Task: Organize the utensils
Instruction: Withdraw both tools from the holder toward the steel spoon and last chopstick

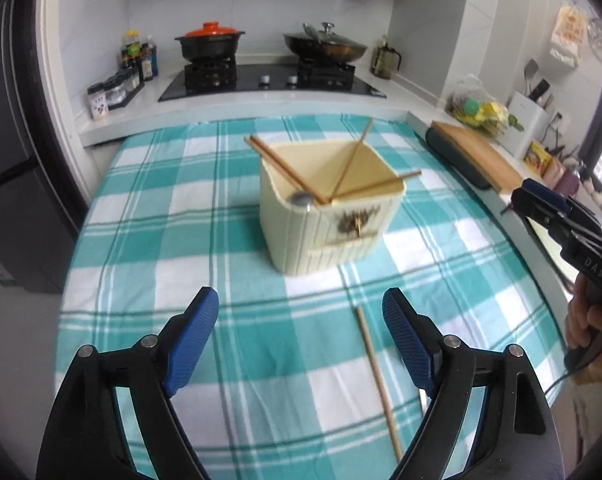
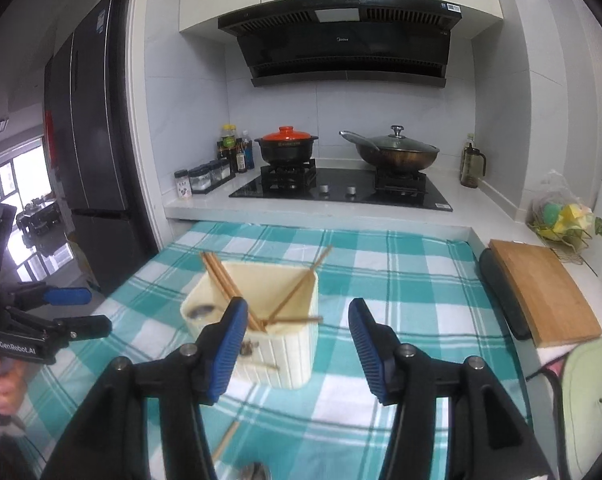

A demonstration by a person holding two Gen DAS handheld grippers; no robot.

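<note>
A cream utensil box [image 1: 329, 224] [image 2: 285, 352] stands in the middle of the teal checked cloth [image 1: 181, 240]. Several wooden chopsticks [image 1: 285, 172] lean crossed in it, and a metal spoon [image 1: 301, 199] rests at its near-left corner. One loose chopstick [image 1: 377, 376] [image 2: 226, 440] lies on the cloth in front of the box. My left gripper [image 1: 301, 294] is open and empty above the cloth, with the loose chopstick just inside its right finger. My right gripper [image 2: 298, 305] is open and empty in front of the box. Each gripper also shows in the other view, the right gripper [image 1: 541, 204] and the left gripper [image 2: 99, 309].
Behind the cloth is a black hob [image 1: 269, 80] with an orange-lidded pot [image 1: 210, 42] and a lidded wok [image 1: 325, 46]. Spice jars [image 1: 113, 92] stand at the left. A wooden cutting board [image 1: 477, 152] lies at the right. A metal object [image 2: 255, 472] is cut off at the bottom edge.
</note>
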